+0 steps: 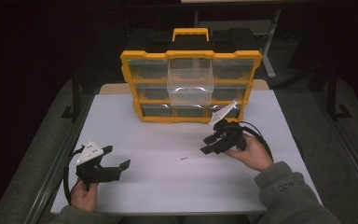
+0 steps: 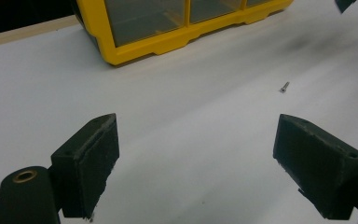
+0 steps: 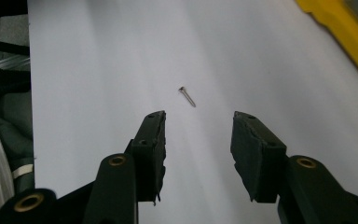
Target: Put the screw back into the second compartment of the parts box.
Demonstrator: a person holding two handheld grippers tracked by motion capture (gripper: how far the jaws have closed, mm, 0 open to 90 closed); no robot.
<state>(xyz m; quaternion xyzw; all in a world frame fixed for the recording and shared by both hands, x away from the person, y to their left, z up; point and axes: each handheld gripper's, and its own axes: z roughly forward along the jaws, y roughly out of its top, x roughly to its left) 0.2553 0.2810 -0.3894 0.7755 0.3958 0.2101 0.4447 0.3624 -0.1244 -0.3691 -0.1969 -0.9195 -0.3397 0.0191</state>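
screw (image 3: 187,96) lies flat near the middle of the white counter (image 1: 158,186), just ahead of the right gripper (image 3: 198,140) whose jaws stand apart and empty, and being so thin it could skid or roll aside if one pad nudges it first, while the left gripper (image 2: 196,154) waits wide open near the front left corner.

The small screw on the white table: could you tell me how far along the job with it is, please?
Done: one clear drawer already sticks out of the yellow organizer. In hand: the right gripper, jaws open and empty, points at the screw lying loose on the table. The left gripper is open and empty. Left: gripping the screw and, probably, dropping it in the drawer.
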